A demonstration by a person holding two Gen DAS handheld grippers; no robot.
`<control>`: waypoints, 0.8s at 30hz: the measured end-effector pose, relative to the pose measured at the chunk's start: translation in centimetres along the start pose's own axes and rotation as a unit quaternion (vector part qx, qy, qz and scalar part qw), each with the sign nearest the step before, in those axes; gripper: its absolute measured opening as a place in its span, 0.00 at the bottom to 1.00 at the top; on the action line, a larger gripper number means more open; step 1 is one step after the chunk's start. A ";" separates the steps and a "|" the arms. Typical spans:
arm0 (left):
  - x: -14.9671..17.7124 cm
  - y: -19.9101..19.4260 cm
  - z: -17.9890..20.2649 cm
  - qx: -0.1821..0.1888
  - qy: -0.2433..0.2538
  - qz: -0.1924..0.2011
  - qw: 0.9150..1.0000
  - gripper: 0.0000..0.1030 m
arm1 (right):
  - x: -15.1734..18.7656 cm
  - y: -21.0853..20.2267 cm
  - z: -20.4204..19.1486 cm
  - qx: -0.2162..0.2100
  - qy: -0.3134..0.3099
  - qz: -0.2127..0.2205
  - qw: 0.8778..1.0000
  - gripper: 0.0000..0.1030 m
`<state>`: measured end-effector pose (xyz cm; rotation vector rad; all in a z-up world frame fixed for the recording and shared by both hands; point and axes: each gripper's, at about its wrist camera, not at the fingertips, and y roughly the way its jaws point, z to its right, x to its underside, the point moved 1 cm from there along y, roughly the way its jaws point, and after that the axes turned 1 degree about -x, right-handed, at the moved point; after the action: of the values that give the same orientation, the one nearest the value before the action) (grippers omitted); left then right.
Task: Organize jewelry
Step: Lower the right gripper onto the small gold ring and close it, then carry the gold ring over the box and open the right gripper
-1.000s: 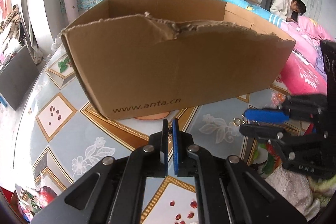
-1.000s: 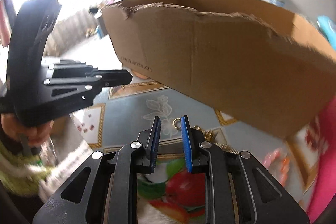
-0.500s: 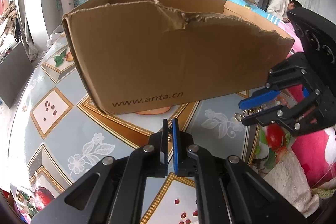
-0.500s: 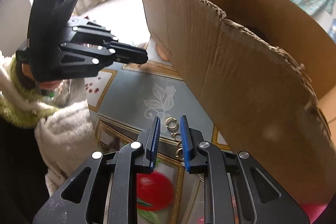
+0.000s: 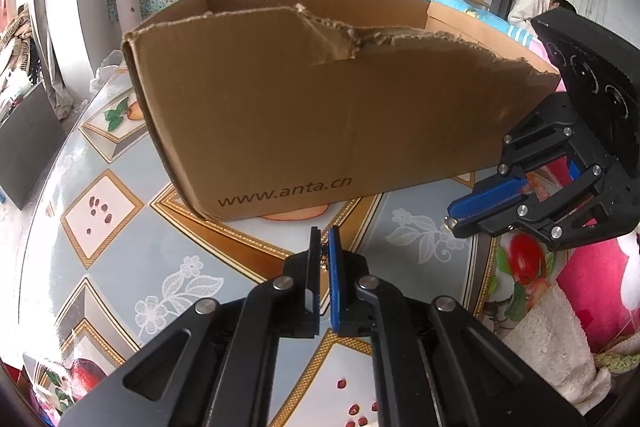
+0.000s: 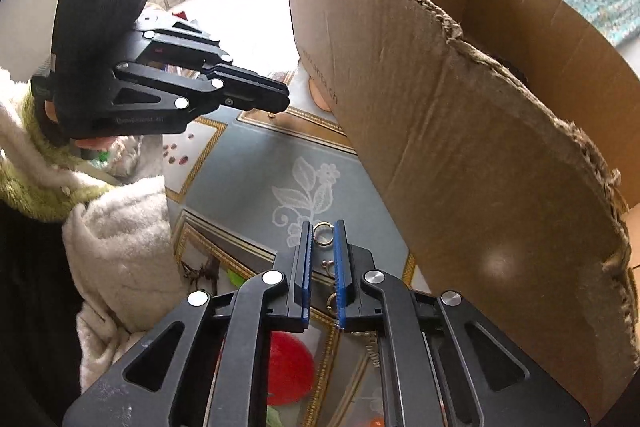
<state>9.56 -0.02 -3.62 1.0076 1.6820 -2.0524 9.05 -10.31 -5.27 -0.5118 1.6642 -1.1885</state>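
A torn brown cardboard box [image 5: 320, 115] marked www.anta.cn stands on the patterned table; it also shows in the right wrist view [image 6: 480, 131]. My left gripper [image 5: 325, 233] is nearly shut, with something small and dark pinched between its pads; I cannot tell what it is. It hovers in front of the box. My right gripper [image 6: 323, 227] is open, low over the table, with a gold ring [image 6: 323, 234] between its fingertips and more gold rings [image 6: 329, 267] lying between its fingers. The right gripper also shows in the left wrist view [image 5: 454, 217].
The round table [image 5: 120, 211] has a glossy fruit-and-flower cover. A white fluffy sleeve [image 6: 120, 227] lies at the table's near edge. A person [image 5: 536, 9] sits on a pink bed behind the box.
My right gripper has swung round toward the box side and dropped low, so the gold rings now lie between its fingers. The left gripper has barely moved.
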 end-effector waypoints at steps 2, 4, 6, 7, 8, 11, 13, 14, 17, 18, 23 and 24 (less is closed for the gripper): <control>0.0 -0.3 -0.1 -0.001 -0.001 0.002 1.000 0.03 | 0.1 -0.1 0.0 0.004 0.005 0.006 1.000 0.08; 0.1 -1.0 0.0 -0.004 0.001 0.006 1.000 0.03 | 0.0 -0.7 -0.1 0.006 0.013 0.018 1.000 0.08; 0.0 -1.8 0.1 -0.005 0.003 0.012 1.000 0.03 | -0.3 -1.8 0.0 0.008 0.027 0.036 0.999 0.08; -0.1 -2.3 0.1 -0.005 0.003 0.017 1.000 0.03 | -0.4 -2.3 -0.1 0.008 0.033 0.043 0.999 0.08; -0.2 -2.9 0.2 -0.004 0.003 0.021 1.000 0.03 | -0.5 -3.1 -0.2 0.008 0.041 0.055 0.998 0.08; -1.4 -5.5 0.6 0.004 0.009 0.042 0.999 0.03 | -1.3 -5.8 -0.6 0.015 0.057 0.089 0.994 0.08; -2.6 -7.1 1.0 0.007 0.020 0.058 0.998 0.03 | -2.1 -8.1 -1.1 0.013 0.061 0.122 0.991 0.08; -3.2 -7.9 1.2 0.010 0.025 0.067 0.997 0.03 | -2.6 -9.3 -1.2 0.019 0.064 0.138 0.988 0.08; -5.8 -9.6 1.5 0.027 0.035 0.091 0.995 0.03 | -4.1 -12.1 -0.5 0.029 0.074 0.170 0.982 0.08; -7.2 -9.7 1.5 0.039 0.035 0.094 0.994 0.03 | -4.7 -12.7 0.0 0.036 0.082 0.176 0.980 0.08; -12.3 -6.1 0.6 0.093 0.003 0.039 0.995 0.03 | -7.1 -12.5 5.4 0.058 0.156 0.140 0.976 0.08; -12.9 -5.2 0.5 0.100 -0.003 0.029 0.995 0.03 | -7.3 -12.0 6.7 0.061 0.178 0.126 0.974 0.08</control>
<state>15.31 -1.64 8.99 1.0969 1.4475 -2.2164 15.72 -12.96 8.53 -0.0051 1.8759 -1.2323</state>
